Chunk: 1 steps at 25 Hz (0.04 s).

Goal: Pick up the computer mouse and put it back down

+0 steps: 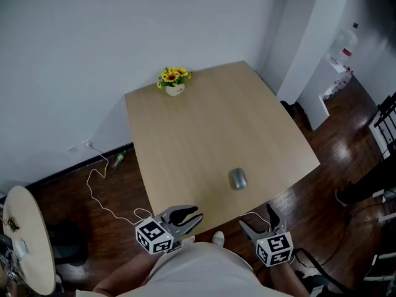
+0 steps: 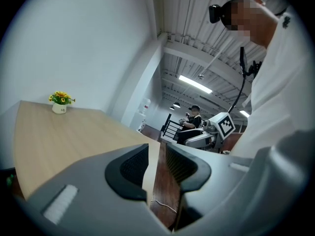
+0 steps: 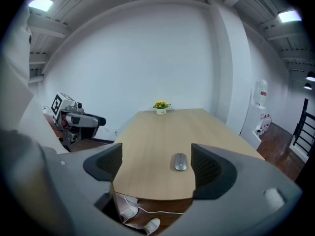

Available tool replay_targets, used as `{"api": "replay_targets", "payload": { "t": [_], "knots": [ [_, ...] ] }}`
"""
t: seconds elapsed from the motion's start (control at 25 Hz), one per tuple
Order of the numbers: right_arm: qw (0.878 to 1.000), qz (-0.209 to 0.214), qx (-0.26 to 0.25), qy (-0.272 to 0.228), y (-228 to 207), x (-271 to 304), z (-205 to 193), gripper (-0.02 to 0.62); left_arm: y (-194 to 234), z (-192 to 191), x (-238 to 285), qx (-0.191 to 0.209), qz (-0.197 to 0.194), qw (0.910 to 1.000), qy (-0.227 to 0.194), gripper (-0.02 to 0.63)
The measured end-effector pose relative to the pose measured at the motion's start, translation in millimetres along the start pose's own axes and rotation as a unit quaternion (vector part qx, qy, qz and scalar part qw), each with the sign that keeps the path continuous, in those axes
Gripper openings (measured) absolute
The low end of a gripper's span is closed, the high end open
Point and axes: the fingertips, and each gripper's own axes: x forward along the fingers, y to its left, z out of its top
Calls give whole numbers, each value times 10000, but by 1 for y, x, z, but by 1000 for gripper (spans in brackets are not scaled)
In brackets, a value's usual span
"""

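Note:
A grey computer mouse (image 1: 238, 179) lies on the light wooden table (image 1: 204, 122), near its front edge. Both grippers hang in front of that edge, off the table. My right gripper (image 1: 257, 218) is open and empty. In the right gripper view the mouse (image 3: 180, 162) shows just right of centre between its wide-apart jaws (image 3: 156, 163), a short way ahead. My left gripper (image 1: 199, 213) is to the left of the mouse. Its jaws (image 2: 156, 154) stand a narrow way apart with only floor showing between them.
A small pot of yellow flowers (image 1: 174, 80) stands at the table's far edge. On the floor at left are a white cable (image 1: 99, 190) and a round side table (image 1: 25, 240). A white water dispenser (image 1: 334, 79) stands at far right. A seated person (image 2: 191, 122) is in the background.

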Motion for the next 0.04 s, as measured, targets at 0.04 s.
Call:
{"api": "replay_targets", "payload": {
  "t": [0.04],
  "knots": [
    [10000,7,24,12,-1,0,-1,443,-1,0,1,-4,5,10000,6,92]
  ]
}}
